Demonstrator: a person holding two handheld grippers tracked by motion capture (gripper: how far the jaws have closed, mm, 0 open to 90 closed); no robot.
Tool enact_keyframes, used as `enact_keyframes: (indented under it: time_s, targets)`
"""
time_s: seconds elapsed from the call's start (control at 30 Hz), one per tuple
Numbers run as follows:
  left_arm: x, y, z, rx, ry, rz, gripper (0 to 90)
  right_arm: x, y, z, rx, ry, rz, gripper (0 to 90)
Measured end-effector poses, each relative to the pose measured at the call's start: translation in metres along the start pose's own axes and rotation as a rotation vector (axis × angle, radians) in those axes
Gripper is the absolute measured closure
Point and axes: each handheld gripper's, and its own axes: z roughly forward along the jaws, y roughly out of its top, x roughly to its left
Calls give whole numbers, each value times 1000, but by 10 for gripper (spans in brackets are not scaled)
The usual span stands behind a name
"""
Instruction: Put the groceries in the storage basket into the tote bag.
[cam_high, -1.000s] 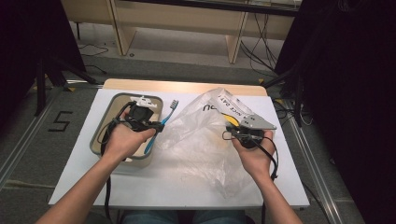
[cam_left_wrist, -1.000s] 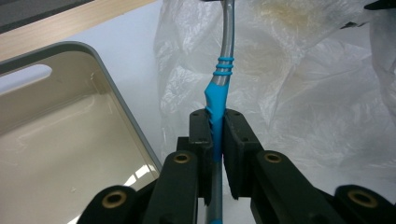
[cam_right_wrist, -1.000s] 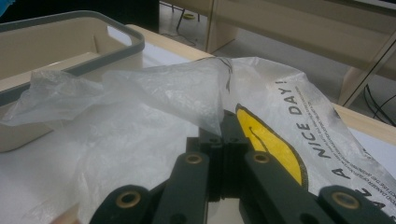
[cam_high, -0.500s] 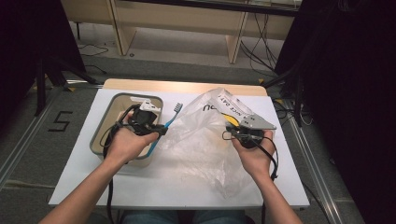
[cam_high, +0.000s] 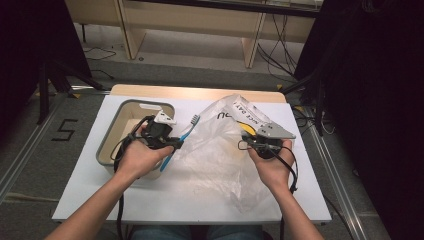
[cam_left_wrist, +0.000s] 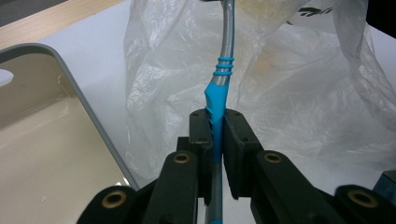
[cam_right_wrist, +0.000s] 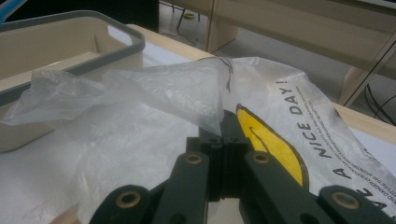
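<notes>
Toothbrush (cam_high: 181, 139) is out of the tray (cam_high: 112, 131), clamped by its blue handle in the left gripper (cam_left_wrist: 214, 128), head aimed at the plastic bag (cam_high: 220, 150). Right gripper (cam_right_wrist: 223, 135) is closed, pinching the bag's edge and lifting it. Judged remaining: slide brush into the bag. Bag print reads "A NICE DAY!"

a lab or recording room: a white-topped table (cam_high: 200, 200) stands on grey floor with a taped "5" (cam_high: 65, 130) at left, black curtains (cam_high: 380, 90) at both sides, cables (cam_high: 277, 50) trailing under plain wooden benches (cam_high: 200, 15) at top.
</notes>
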Motion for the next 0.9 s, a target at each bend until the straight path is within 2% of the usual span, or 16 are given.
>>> enact_keyframes:
  time_s: [0.33,0.5,0.9]
  targets:
    - [-16,-2,7,18,-27,53,822,0,0,0,-1,0,1,900]
    - [-21,-4,12,26,-36,56,822,0,0,-1,0,1,1,900]
    - [-36,-8,24,53,-64,94,822,0,0,-1,0,1,2,900]
